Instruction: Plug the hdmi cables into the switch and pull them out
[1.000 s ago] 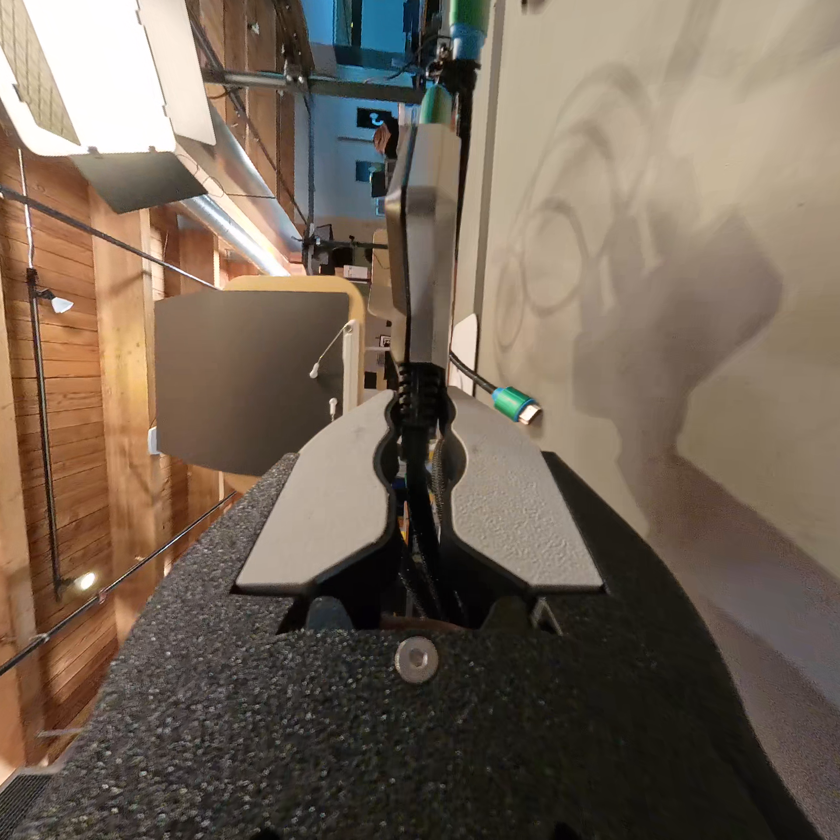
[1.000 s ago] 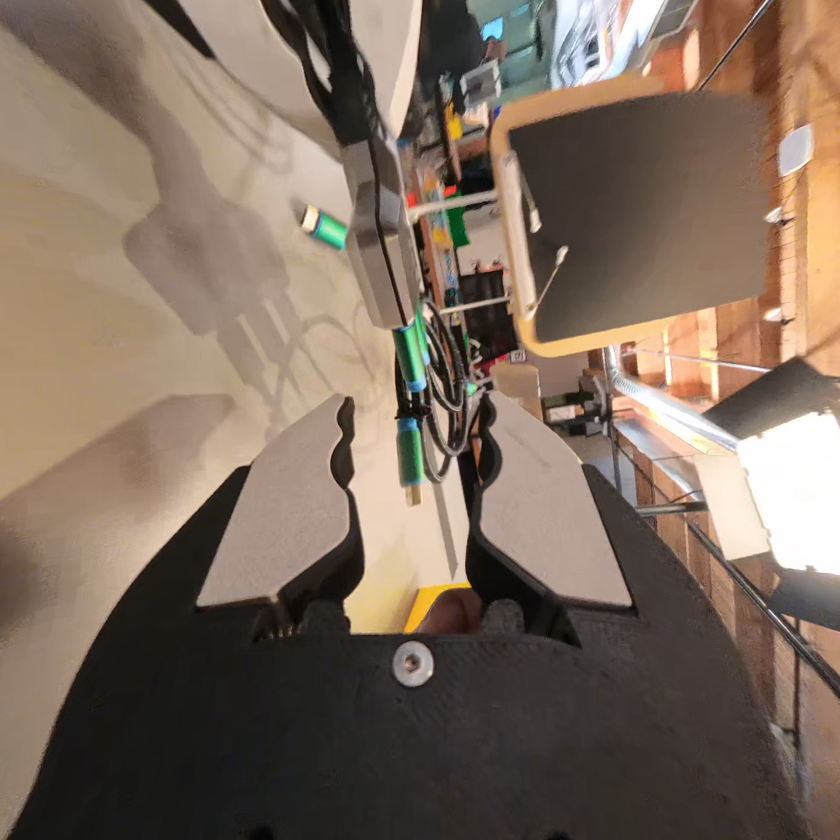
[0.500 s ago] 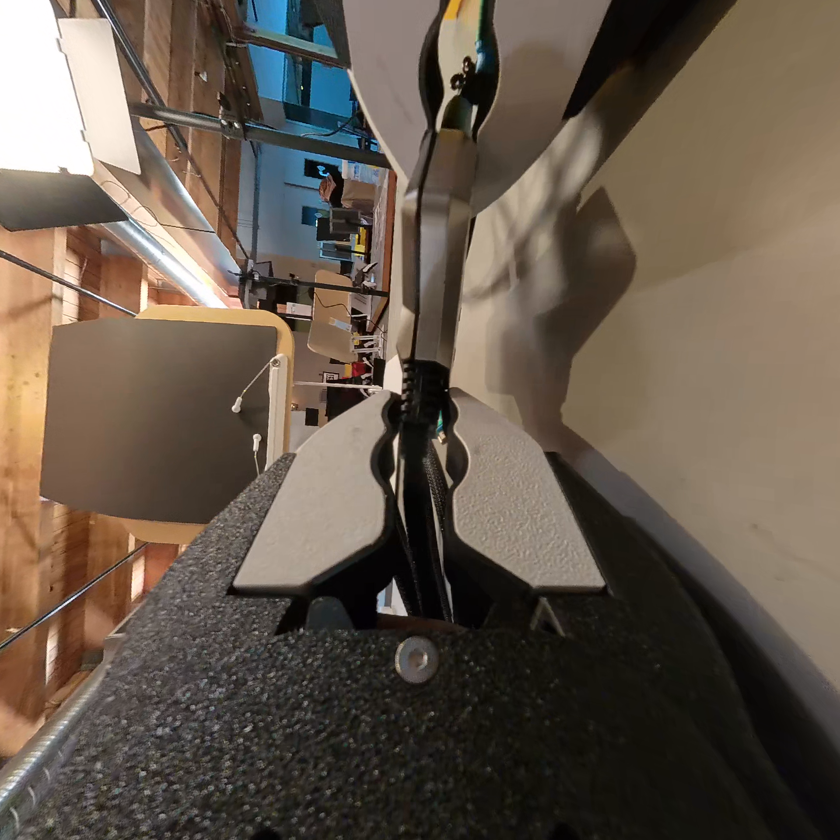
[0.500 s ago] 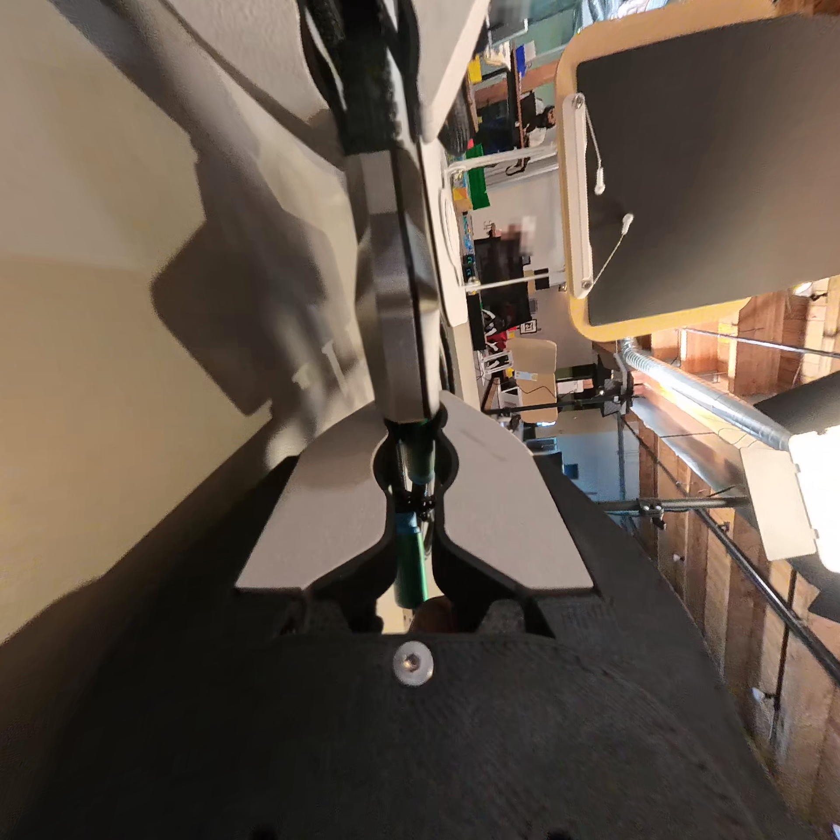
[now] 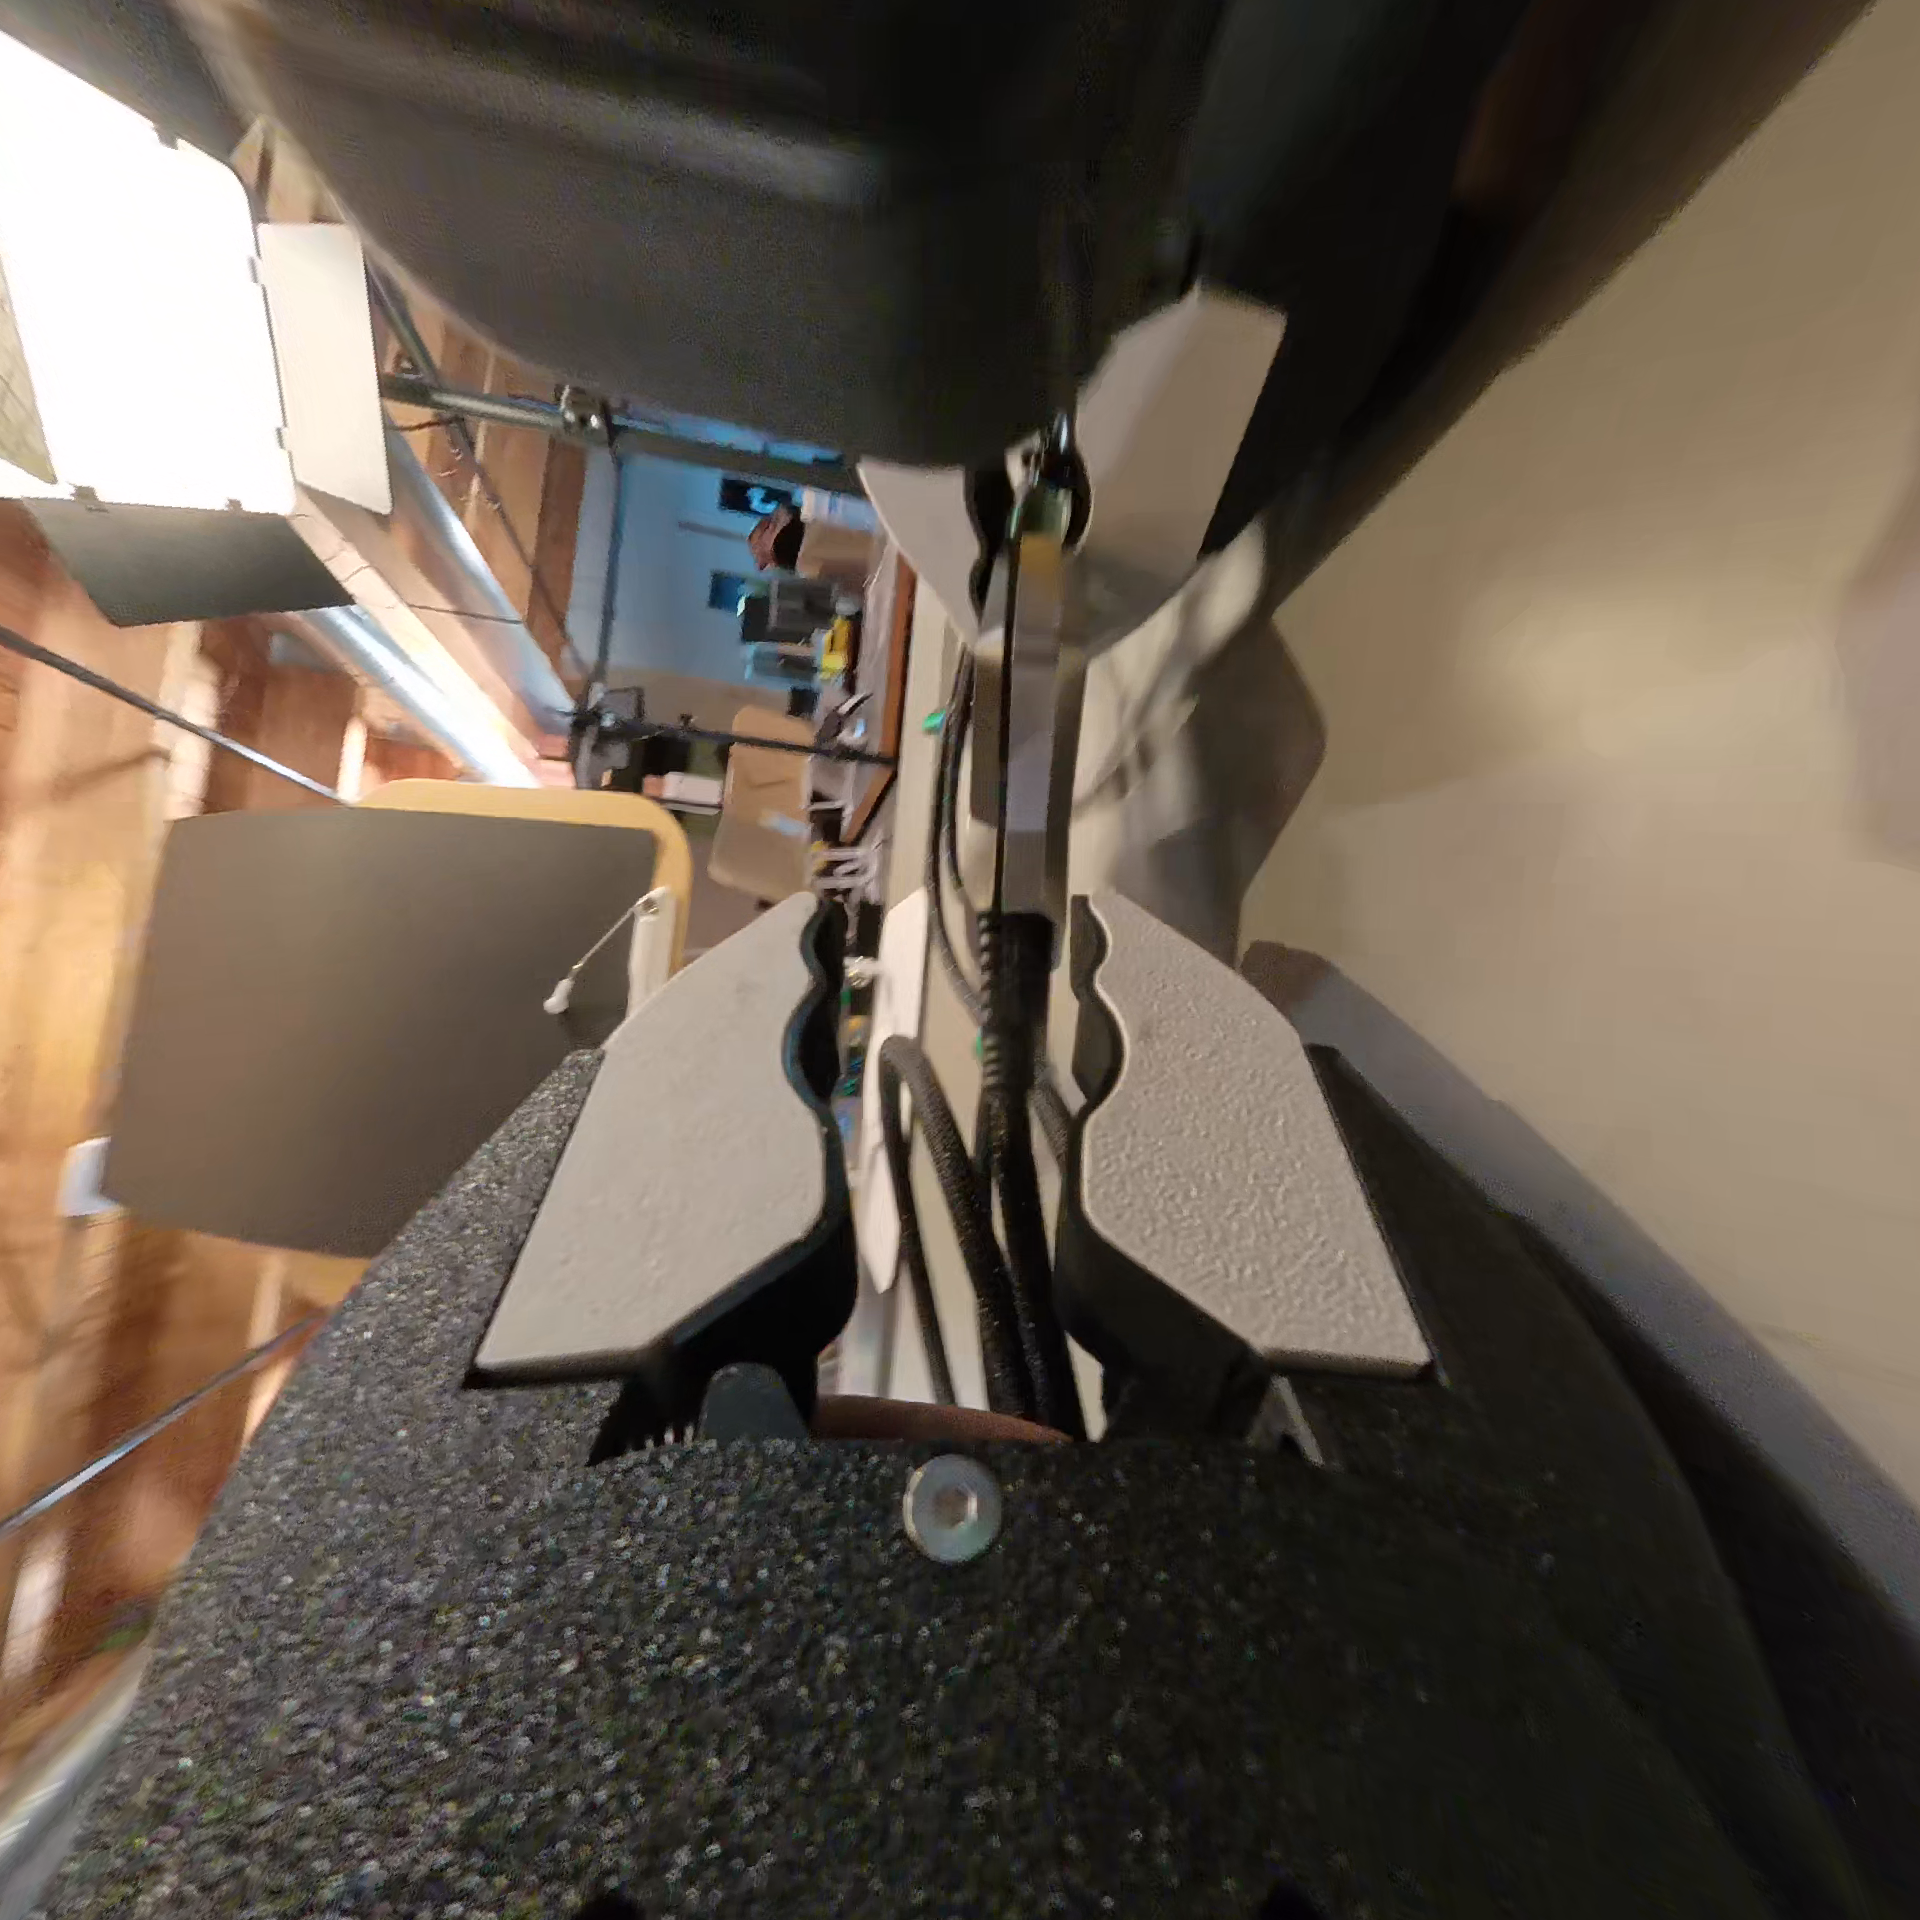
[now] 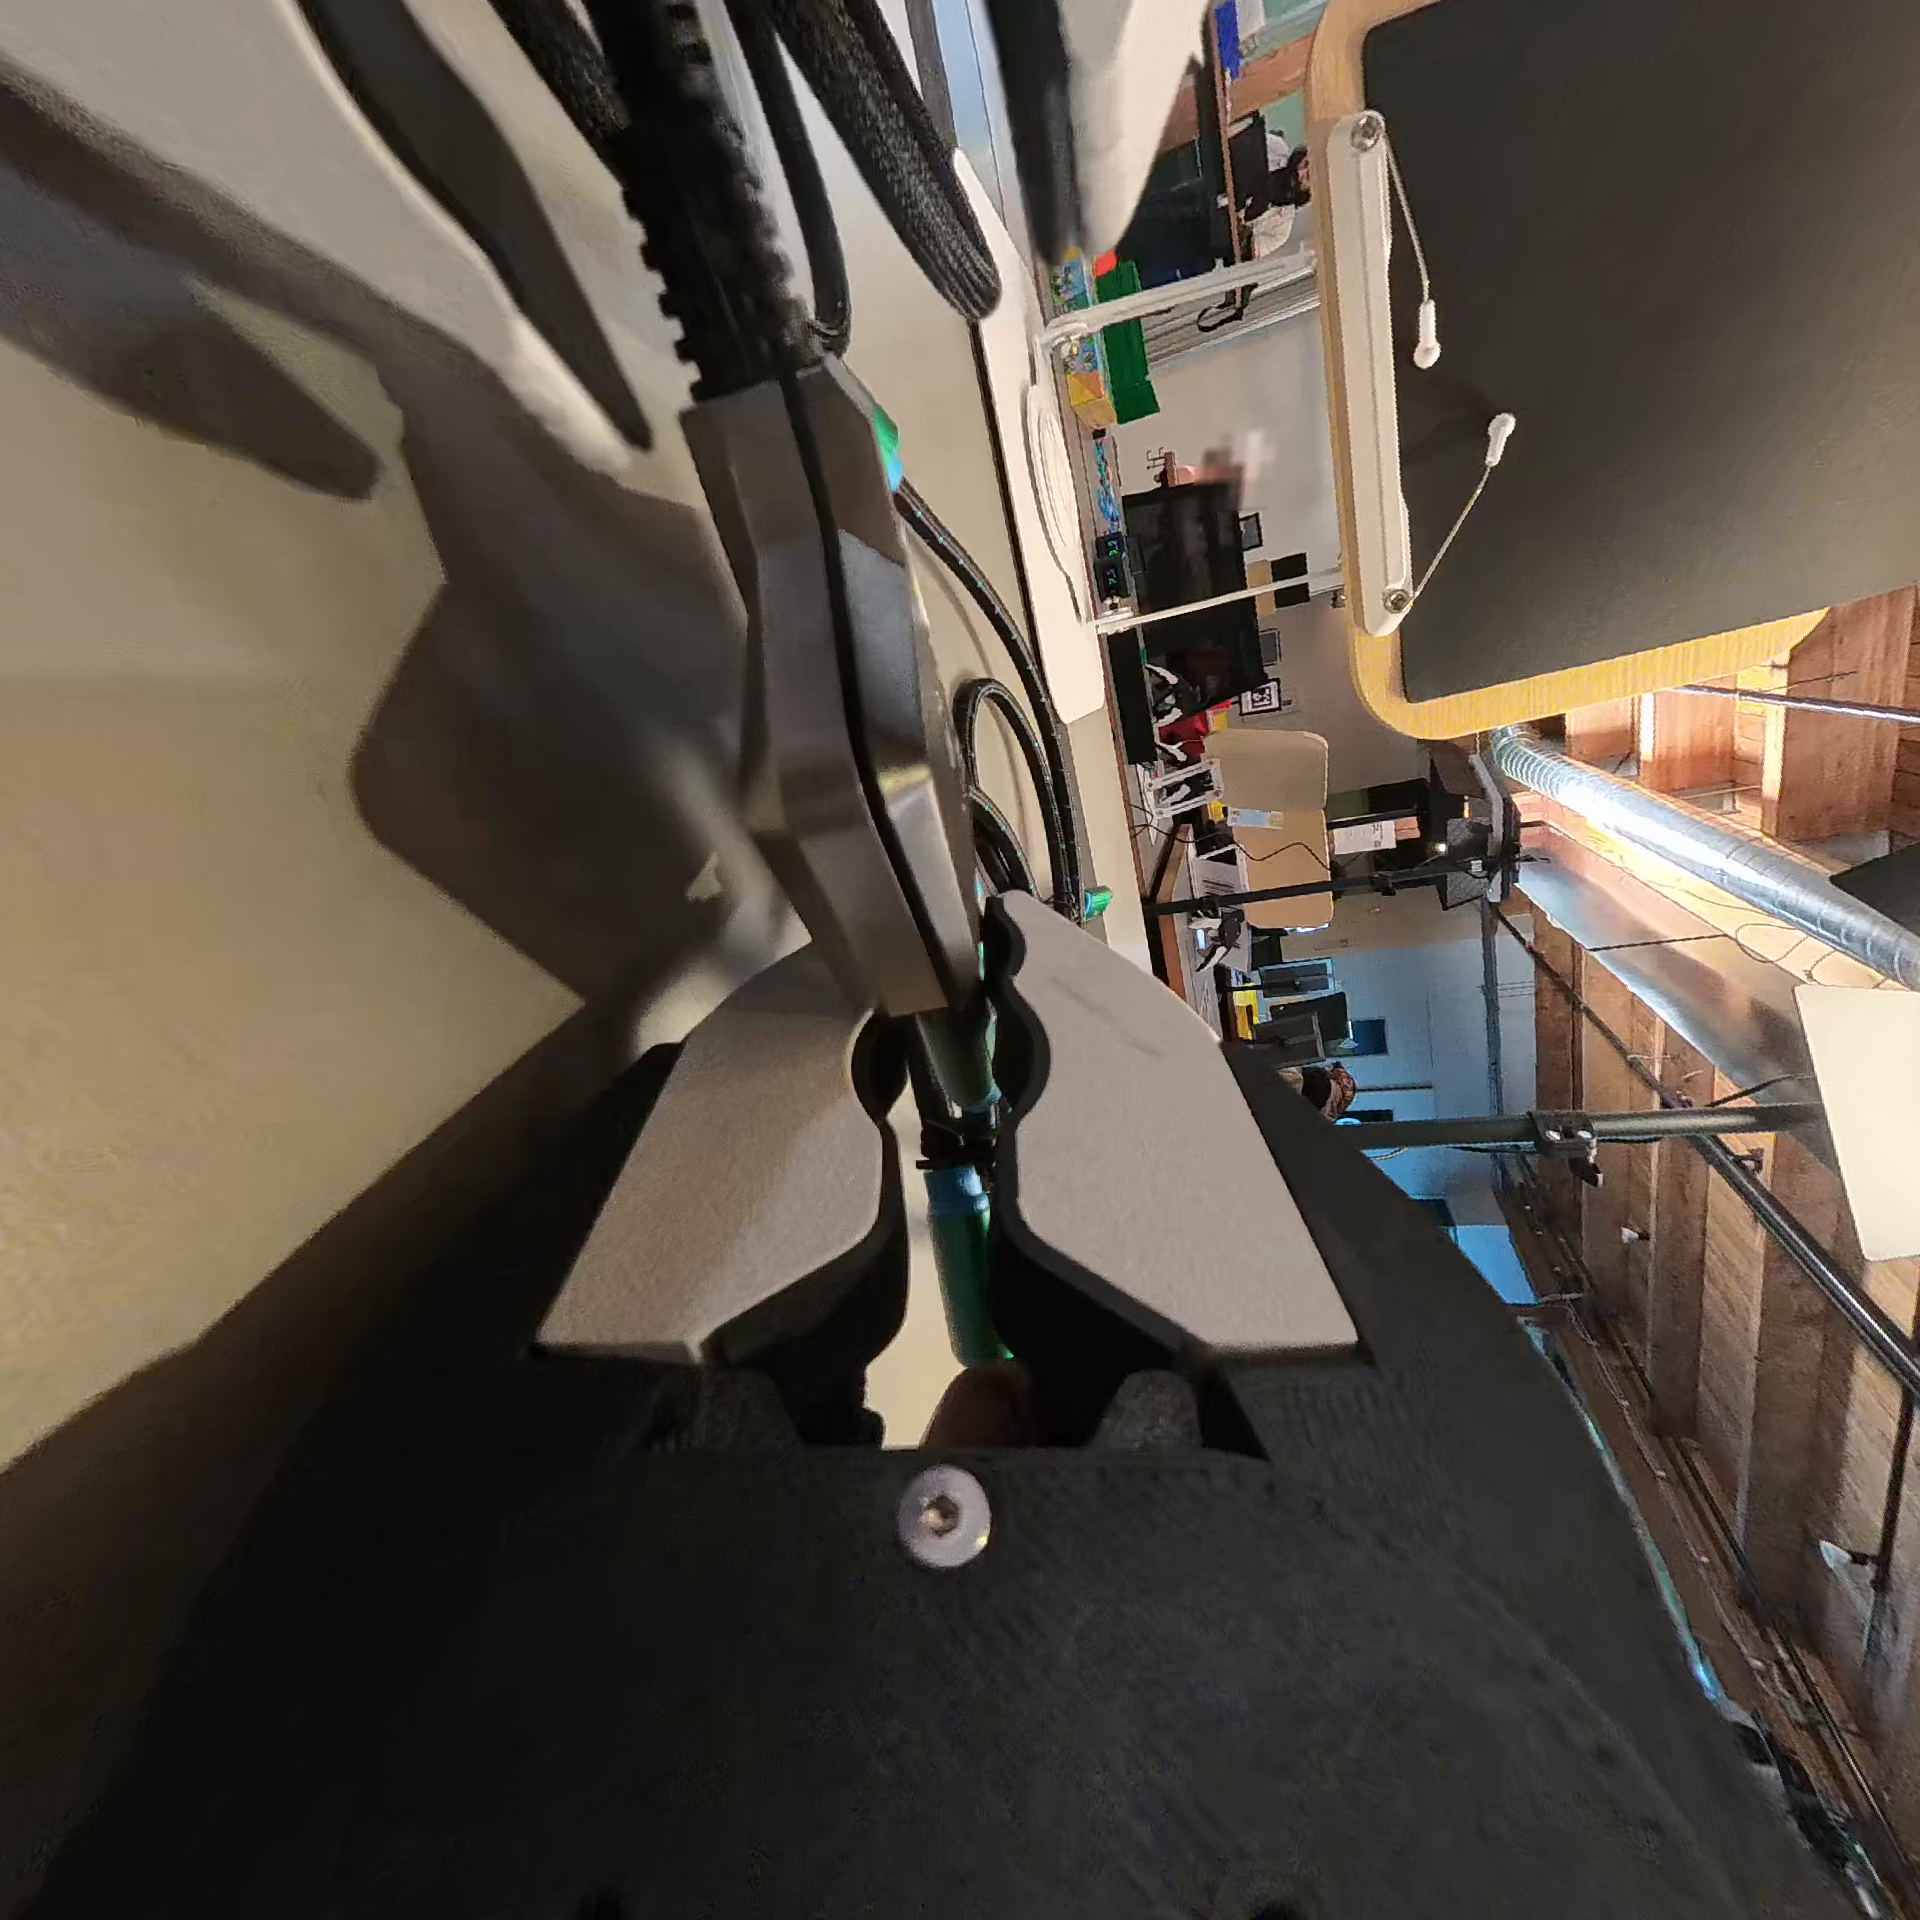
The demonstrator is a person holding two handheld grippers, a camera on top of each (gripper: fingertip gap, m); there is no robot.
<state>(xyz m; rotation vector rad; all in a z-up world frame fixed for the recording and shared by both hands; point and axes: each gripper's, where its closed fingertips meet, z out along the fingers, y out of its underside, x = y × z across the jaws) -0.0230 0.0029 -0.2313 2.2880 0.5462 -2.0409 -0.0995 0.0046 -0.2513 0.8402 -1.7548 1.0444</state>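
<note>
Right tongs (image 6: 940,1023) are clamped on the green HDMI plug (image 6: 961,1226), whose tip sits at the near end of the grey switch (image 6: 831,727), held edge-on above the pale desk (image 6: 208,935). Left tongs (image 5: 945,966) stand parted, the switch's black pigtail cable (image 5: 1013,1039) running loose between them. I judge this insertion nearly seated; further plugging and all pulling out are left. 0.5 s ago the left tongs were closed on that pigtail; now they have released, and the switch has tilted in the right wrist view.
</note>
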